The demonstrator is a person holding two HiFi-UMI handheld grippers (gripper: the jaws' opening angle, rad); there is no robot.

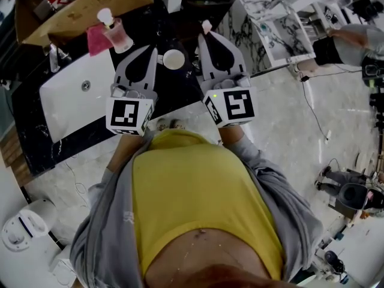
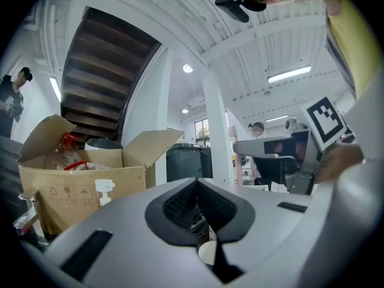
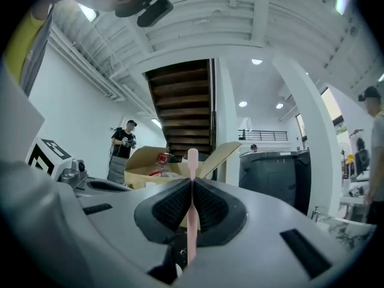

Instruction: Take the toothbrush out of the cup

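sink (image 1: 66, 95) lies off left gripper's (image 1: 153, 51) outer side. its jaws are pressed together, empty. cup (image 1: 173, 59) stands between both grippers, looks empty. right gripper (image 3: 192, 185) pinches the pink toothbrush (image 3: 192, 161) upright. risk: thin handle pivots in the pinch, slips, drops.

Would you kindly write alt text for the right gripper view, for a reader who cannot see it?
The right gripper has its jaws shut on a pink toothbrush standing upright, its tip poking above them. Behind are an open cardboard box, a dark staircase, a person at the left and a dark bin at the right.
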